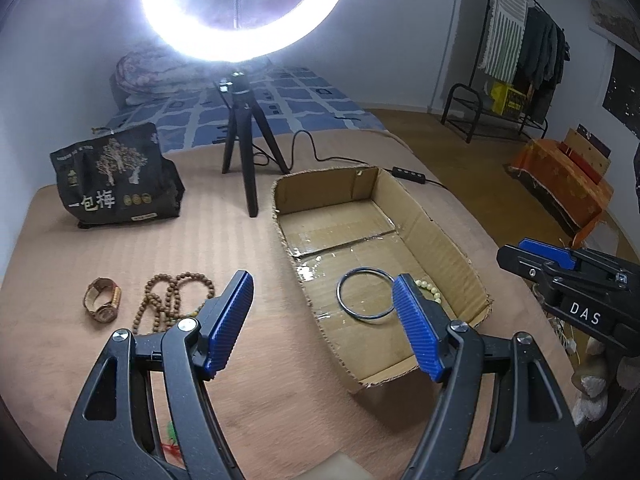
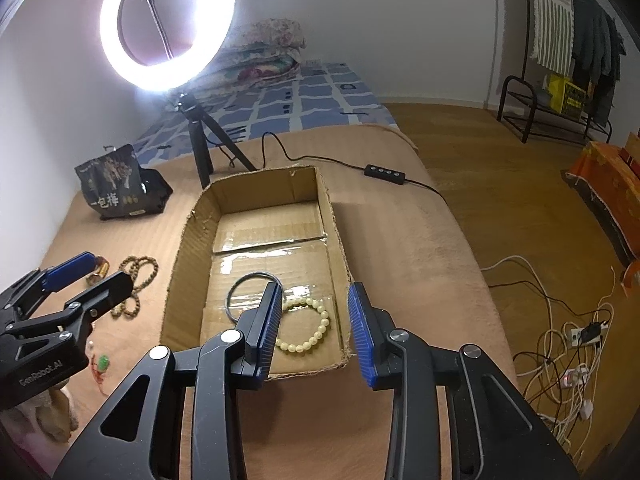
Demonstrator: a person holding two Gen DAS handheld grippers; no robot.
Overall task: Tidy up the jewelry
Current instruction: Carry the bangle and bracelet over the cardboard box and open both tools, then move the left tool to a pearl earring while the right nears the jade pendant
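An open cardboard box [image 1: 436, 236] [image 2: 188, 264] sits on the tan blanket. Inside lie a dark metal bangle [image 1: 366, 294] [image 2: 240, 284] and a pale bead bracelet [image 2: 316, 328] [image 1: 430, 290]. Left of the box lie a brown wooden bead necklace [image 1: 168, 300] [image 2: 138, 276] and a gold watch [image 1: 102, 300], partly hidden in the right wrist view. My left gripper [image 1: 324, 300] is open and empty, above the box's near left wall. My right gripper [image 2: 314, 312] is open and empty, over the pale bracelet at the box's near end.
A ring light on a black tripod [image 1: 244, 152] stands behind the box, its cable and switch [image 2: 386, 172] trailing right. A black snack bag [image 1: 116, 176] sits far left. A small green and red trinket [image 2: 102, 364] lies near the blanket's front. Cables clutter the floor [image 2: 568, 336] to the right.
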